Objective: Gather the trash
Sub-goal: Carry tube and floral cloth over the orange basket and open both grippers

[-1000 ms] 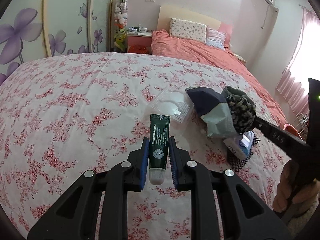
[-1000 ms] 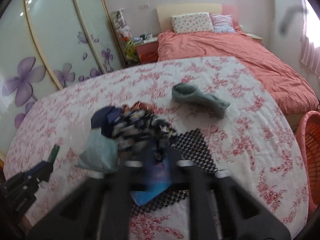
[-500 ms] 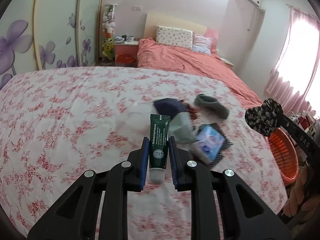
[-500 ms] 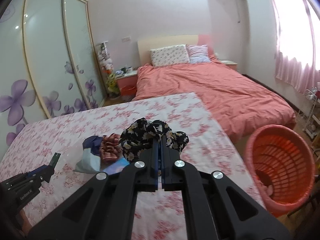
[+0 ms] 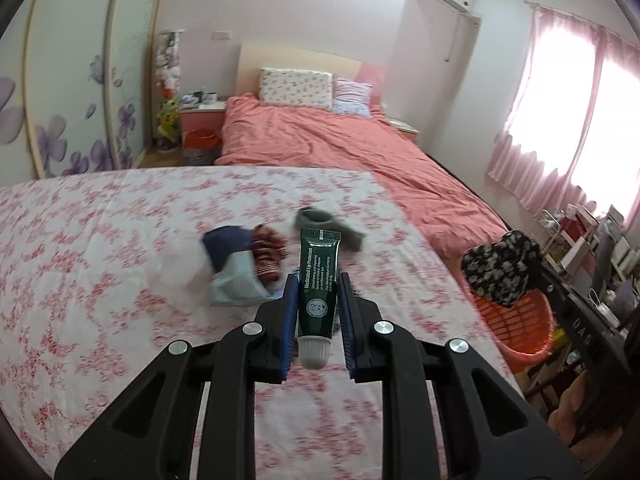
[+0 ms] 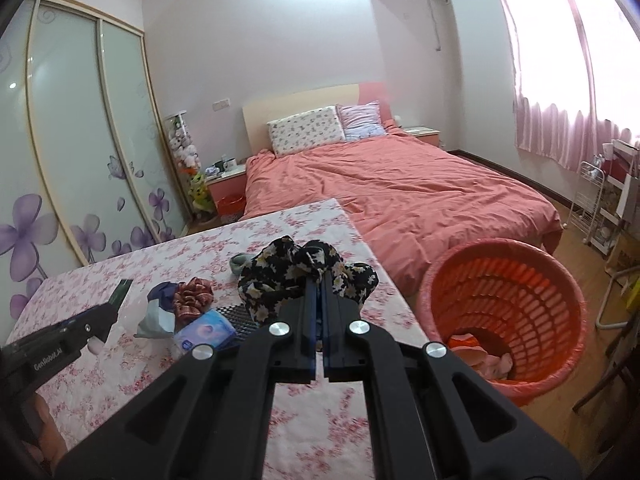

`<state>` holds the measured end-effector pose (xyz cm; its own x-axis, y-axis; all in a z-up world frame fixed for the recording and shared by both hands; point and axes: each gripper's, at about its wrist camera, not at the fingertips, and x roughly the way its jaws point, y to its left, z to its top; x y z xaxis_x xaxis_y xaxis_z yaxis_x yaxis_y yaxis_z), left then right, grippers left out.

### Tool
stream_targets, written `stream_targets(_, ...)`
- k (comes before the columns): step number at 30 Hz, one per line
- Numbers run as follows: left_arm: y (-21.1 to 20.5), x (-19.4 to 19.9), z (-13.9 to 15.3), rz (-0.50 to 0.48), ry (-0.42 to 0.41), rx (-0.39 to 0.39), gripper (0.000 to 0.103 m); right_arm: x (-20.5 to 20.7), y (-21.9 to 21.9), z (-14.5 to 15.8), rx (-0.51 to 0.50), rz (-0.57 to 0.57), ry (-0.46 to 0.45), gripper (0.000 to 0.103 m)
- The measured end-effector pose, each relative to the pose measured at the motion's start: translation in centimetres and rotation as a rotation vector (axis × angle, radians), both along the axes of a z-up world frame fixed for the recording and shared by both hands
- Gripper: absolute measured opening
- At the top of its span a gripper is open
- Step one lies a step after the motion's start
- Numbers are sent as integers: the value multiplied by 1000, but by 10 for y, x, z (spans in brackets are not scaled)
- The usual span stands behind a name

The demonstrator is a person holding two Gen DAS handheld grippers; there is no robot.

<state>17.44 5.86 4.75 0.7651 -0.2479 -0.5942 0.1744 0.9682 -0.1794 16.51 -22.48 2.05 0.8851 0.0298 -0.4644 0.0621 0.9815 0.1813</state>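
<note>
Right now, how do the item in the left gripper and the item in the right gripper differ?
The green tube is a stiff, slim, printed tube with a white cap toward the camera; the floral scrunchie is soft, bunched black fabric with pale flowers. The tube stands straight between the left gripper pads, while the scrunchie spills out around the right gripper tips. Both are clamped and lifted off the floral bedcover.
</note>
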Motion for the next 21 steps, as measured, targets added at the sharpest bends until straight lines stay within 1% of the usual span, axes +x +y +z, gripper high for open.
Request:
stream_targets(8,-47,-4,15,-96,-45,14,20,-16,-26,-2,1,-69,-7,3)
stream_targets(21,-103,-3,12,-213,-51,25,20,-35,-79,-2,33,-168,-33,3)
